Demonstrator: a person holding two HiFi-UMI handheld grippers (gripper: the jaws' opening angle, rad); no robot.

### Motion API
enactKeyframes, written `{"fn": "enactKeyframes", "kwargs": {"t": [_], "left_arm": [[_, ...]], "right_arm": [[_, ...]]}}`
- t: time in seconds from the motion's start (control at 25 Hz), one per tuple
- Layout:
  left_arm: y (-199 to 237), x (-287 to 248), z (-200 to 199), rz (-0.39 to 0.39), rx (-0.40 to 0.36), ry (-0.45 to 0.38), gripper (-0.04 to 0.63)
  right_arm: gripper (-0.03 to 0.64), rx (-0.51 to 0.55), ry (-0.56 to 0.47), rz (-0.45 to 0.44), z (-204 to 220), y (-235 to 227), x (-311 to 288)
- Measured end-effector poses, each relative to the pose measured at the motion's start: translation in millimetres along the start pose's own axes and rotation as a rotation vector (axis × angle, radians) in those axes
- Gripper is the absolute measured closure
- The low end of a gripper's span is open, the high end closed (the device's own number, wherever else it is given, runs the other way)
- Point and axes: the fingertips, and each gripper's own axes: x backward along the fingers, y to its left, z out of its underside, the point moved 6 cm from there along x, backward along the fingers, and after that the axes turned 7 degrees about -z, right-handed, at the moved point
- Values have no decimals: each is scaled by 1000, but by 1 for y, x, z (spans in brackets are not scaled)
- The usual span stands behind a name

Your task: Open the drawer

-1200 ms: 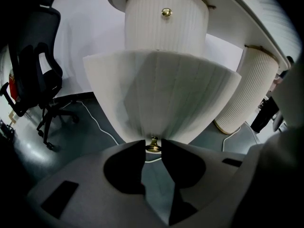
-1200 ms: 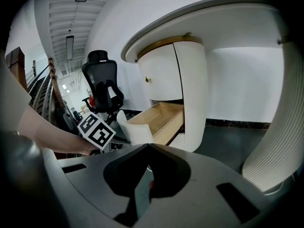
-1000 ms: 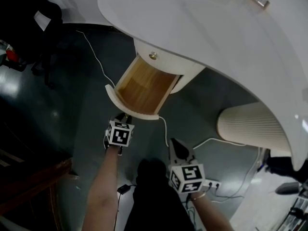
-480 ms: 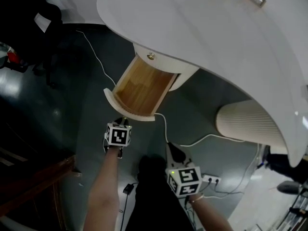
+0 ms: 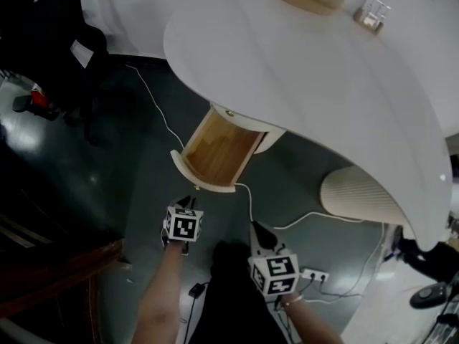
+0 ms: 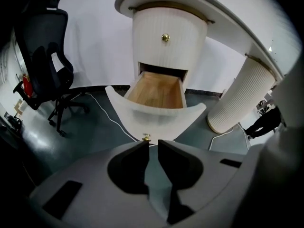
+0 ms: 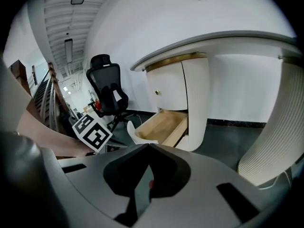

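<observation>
The lower drawer of the white round cabinet stands pulled out, its wooden inside bare. Its curved white front carries a small brass knob. My left gripper hangs just short of that knob, not touching it; its jaws are closing, a narrow gap is left and nothing is between them. In the head view the left gripper sits below the drawer front, a little apart. My right gripper is lower right, jaws shut and empty; from it the drawer shows ahead.
An upper drawer with a brass knob is closed. A black office chair stands left, a ribbed white column right. A white cable and power strip lie on the dark floor. The tabletop overhangs.
Both grippers have pulled back from the drawer front, the left one leaving the knob. The drawer stays pulled out. The head view now takes in more of the tabletop.
</observation>
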Motion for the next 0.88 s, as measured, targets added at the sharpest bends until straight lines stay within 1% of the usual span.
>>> {"fn": "enactKeyframes", "kwargs": {"t": [0.08, 0.24, 0.44, 0.68, 0.8, 0.88], "left_arm": [[2, 17, -4, -7, -7, -7, 540], [1, 50, -9, -12, 3, -39, 561], [-3, 96, -22, -3, 3, -88, 577], [-9, 142, -30, -2, -8, -126, 589], [-11, 167, -35, 0, -13, -160, 591], [-12, 181, -40, 5, 3, -193, 591]], "right_arm": [[614, -1, -5, 8, -10, 2, 6], [614, -5, -10, 22, -24, 6, 16], [614, -6, -3, 36, -37, 11, 29], [614, -10, -2, 52, -54, 12, 50], [614, -12, -14, 49, -62, 17, 62], [614, -34, -22, 43, -66, 20, 71]]}}
